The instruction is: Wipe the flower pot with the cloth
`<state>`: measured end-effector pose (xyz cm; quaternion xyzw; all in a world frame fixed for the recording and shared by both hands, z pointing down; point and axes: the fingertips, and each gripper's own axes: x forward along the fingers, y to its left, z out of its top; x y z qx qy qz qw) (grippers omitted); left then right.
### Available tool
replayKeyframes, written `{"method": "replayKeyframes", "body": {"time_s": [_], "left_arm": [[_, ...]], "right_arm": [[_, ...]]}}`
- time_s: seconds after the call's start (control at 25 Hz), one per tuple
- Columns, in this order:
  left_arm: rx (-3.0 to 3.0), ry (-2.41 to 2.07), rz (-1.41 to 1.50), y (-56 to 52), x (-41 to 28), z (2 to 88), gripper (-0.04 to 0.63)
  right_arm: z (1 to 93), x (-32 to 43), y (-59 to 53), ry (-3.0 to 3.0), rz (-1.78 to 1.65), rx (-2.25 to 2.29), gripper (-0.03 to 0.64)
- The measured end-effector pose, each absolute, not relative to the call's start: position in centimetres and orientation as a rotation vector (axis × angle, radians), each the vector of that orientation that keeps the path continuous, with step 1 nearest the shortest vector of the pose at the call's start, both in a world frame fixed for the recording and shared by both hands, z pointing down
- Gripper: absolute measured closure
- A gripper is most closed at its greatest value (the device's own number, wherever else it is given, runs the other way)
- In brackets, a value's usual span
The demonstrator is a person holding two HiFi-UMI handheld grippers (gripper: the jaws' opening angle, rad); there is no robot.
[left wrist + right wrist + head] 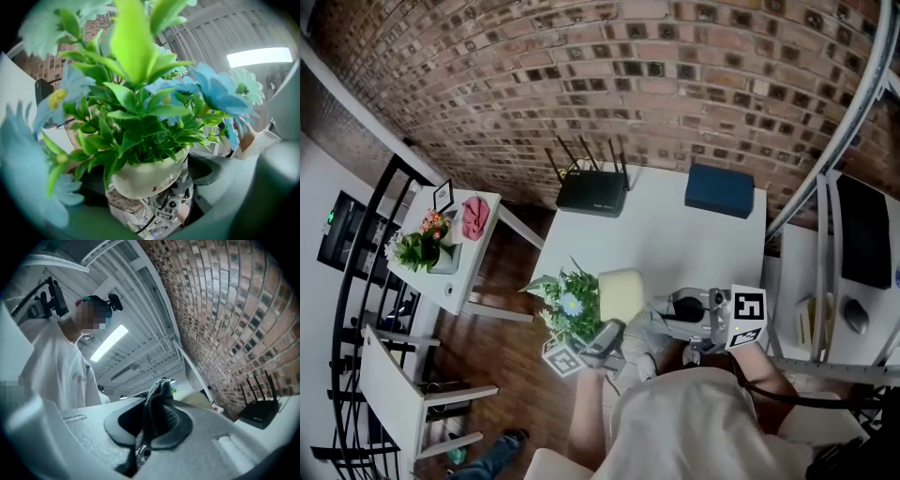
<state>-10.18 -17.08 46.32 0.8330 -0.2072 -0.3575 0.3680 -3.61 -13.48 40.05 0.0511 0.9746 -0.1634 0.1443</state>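
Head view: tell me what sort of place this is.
Probably an office-like workroom: a brick wall behind a white table, a black router with antennas on it, and a computer mouse at right.

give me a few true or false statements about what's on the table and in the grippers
The right gripper is shut on a grey cloth. True.
The router stands on the small side table. False: it stands on the white table, near the brick wall.
The plant in the flower pot has blue flowers. True.
The blue box lies on the floor. False: it lies on the white table, right of the router.
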Motion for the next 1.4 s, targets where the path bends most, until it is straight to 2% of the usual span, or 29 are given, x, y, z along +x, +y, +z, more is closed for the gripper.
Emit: {"method": "replayKeyframes", "body": {"time_s": [0.24, 0.44, 0.72, 1.08, 1.24, 1.4], "left_arm": [[2.269, -0.309, -0.761, -13.6, -6.1, 45.7, 0.044], [2.183, -0.166, -0.94, -13.0, -5.0, 43.1, 0.043], [2.016, -0.239, -1.161, -15.6, -8.5, 42.5, 0.044], [2.015, -0.382, -1.074, -17.4, -9.3, 45.5, 0.045], [2.018, -0.315, -1.066, -16.6, -8.1, 45.4, 0.048], [2.003, -0.268, -1.115, -16.4, -7.8, 44.2, 0.048]], "right_arm": [[38.8, -1.3, -19.4, 2.735, -0.482, -0.125, 0.614], [44.6, -0.6, -22.7, 2.73, -0.699, -0.364, 0.614], [48.3, -2.6, -19.0, 2.794, -0.812, -0.27, 0.614], [43.2, -3.8, -16.1, 2.776, -0.653, -0.144, 0.614], [40.7, -2.3, -19.5, 2.656, -0.641, -0.264, 0.614], [42.9, -2.1, -21.9, 2.681, -0.687, -0.382, 0.614]]}}
